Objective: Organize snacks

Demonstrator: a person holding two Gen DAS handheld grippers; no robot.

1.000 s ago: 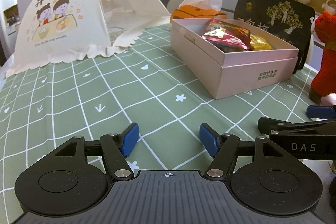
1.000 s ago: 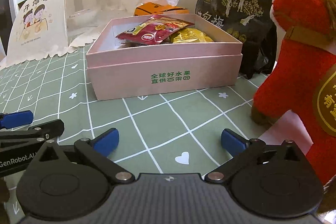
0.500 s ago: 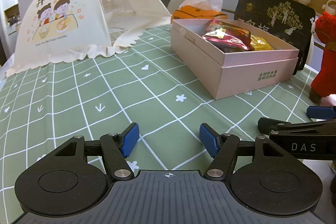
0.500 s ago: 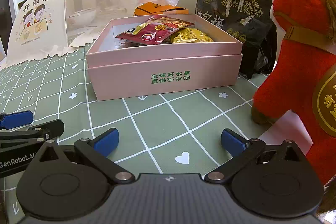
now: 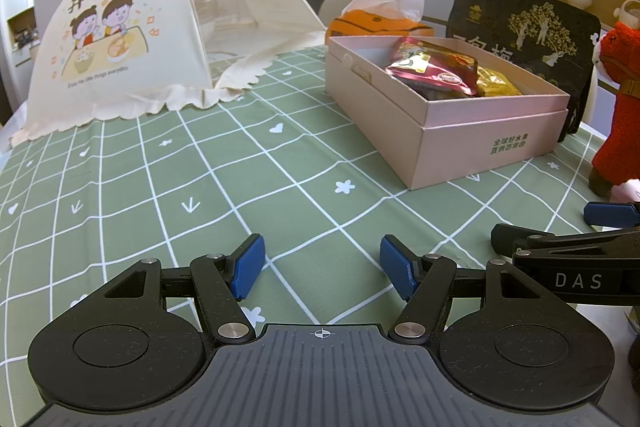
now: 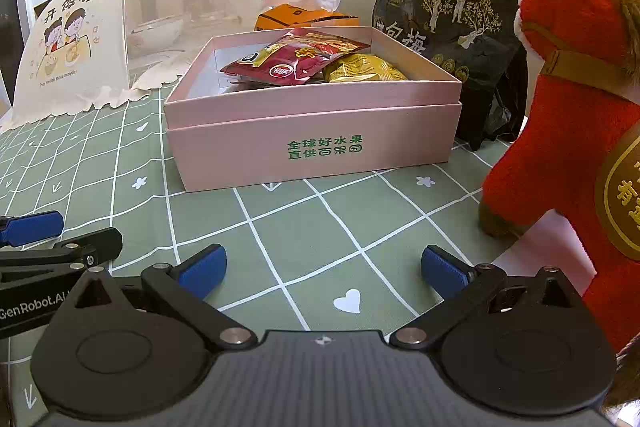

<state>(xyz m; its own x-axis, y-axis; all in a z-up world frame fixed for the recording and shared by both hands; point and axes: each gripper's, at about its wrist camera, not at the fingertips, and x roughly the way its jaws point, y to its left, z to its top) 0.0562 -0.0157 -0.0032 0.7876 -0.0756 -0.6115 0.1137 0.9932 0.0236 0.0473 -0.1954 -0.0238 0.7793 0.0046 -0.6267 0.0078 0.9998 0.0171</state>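
Observation:
A pink box (image 6: 312, 143) (image 5: 460, 143) stands open on the green checked tablecloth (image 5: 240, 179). Inside it lie a red snack packet (image 6: 296, 61) (image 5: 436, 69) and a yellow one (image 6: 364, 69) (image 5: 496, 87). My left gripper (image 5: 322, 265) hovers low over the cloth, left of and nearer than the box, open with nothing between its blue pads. My right gripper (image 6: 324, 267) is in front of the box, open wide and empty too. One finger of the right gripper (image 5: 560, 247) shows at the left wrist view's right edge, and one finger of the left gripper (image 6: 52, 247) shows at the right wrist view's left edge.
A cream mesh food cover (image 5: 140, 39) (image 6: 100, 35) stands at the back left. An orange tissue box (image 6: 304, 17) and a large black bag (image 6: 456, 27) sit behind the pink box. A red plush toy (image 6: 572, 115) stands close on the right.

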